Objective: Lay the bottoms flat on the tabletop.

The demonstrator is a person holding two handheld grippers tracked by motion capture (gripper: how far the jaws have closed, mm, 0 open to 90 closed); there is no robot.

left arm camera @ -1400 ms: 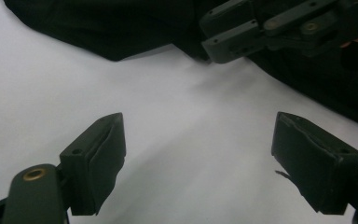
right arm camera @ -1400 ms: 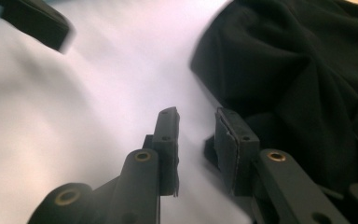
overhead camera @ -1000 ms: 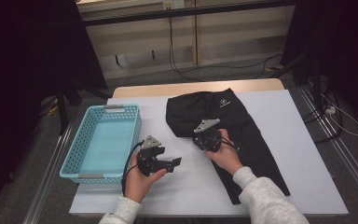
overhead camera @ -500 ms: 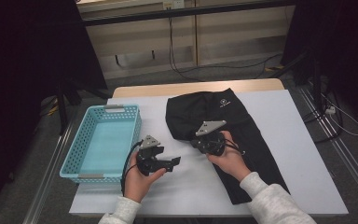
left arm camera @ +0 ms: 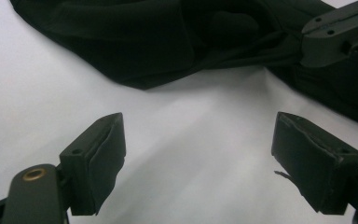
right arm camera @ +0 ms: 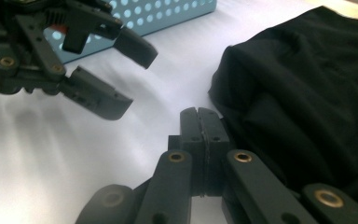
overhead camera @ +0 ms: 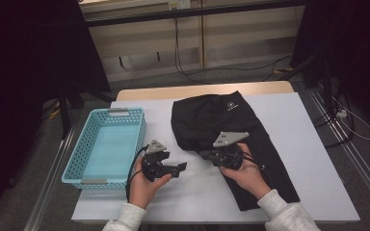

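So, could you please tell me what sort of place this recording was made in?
Probably a lab or workshop set up for recording: a white-topped table bearing just black trousers and a blue basket, dark curtains at the sides, and cables trailing over the floor.

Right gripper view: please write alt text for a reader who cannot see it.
The right gripper, jaws pressed shut with nothing between them, rests low over the white table beside a crumpled black garment. Across from it the left gripper hangs with its jaws open, in front of a light blue perforated basket.
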